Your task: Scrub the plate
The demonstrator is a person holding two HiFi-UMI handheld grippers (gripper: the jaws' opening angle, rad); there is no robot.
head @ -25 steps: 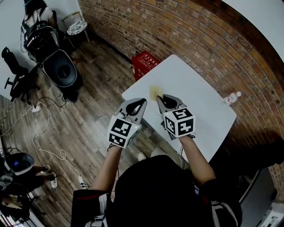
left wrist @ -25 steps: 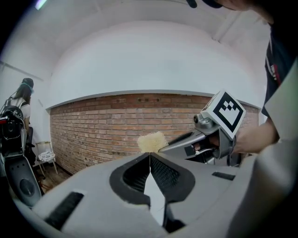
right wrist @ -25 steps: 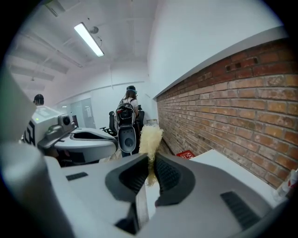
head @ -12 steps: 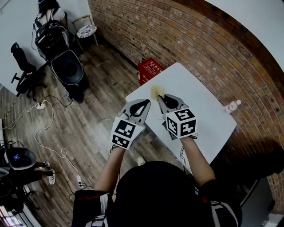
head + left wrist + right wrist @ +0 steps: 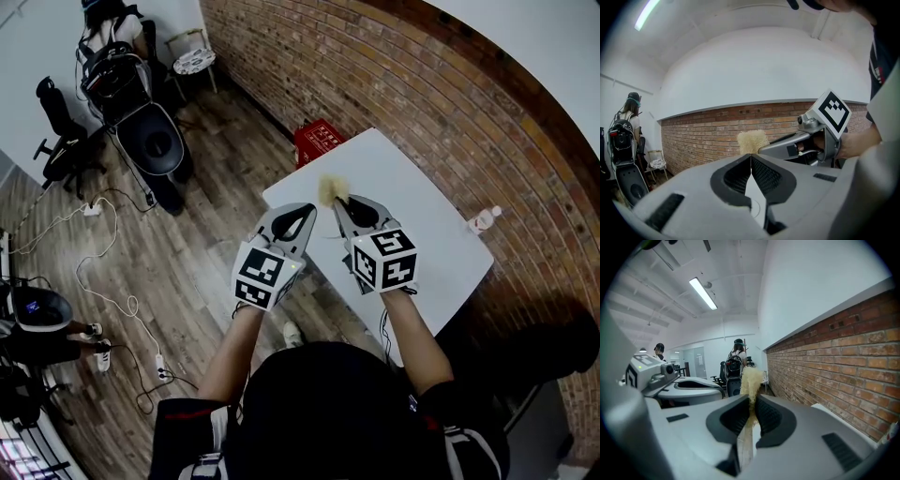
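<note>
Right tongs (image 5: 752,400) tight on sponge (image 5: 751,378), left tongs (image 5: 751,157) together

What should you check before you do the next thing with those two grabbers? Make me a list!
1. Grip on the yellow scrubber: ok, the right gripper clamps it.
2. Spare left gripper empty: ok, shut, nothing between its jaws.
3. A plate ready on the table: not ok, none shows in any view.
4. The bottle out of the way: ok, it sits near the table's edge, away from both grippers.

Mostly bare table (image 5: 431,246), lone bottle (image 5: 484,219) near edge
</note>
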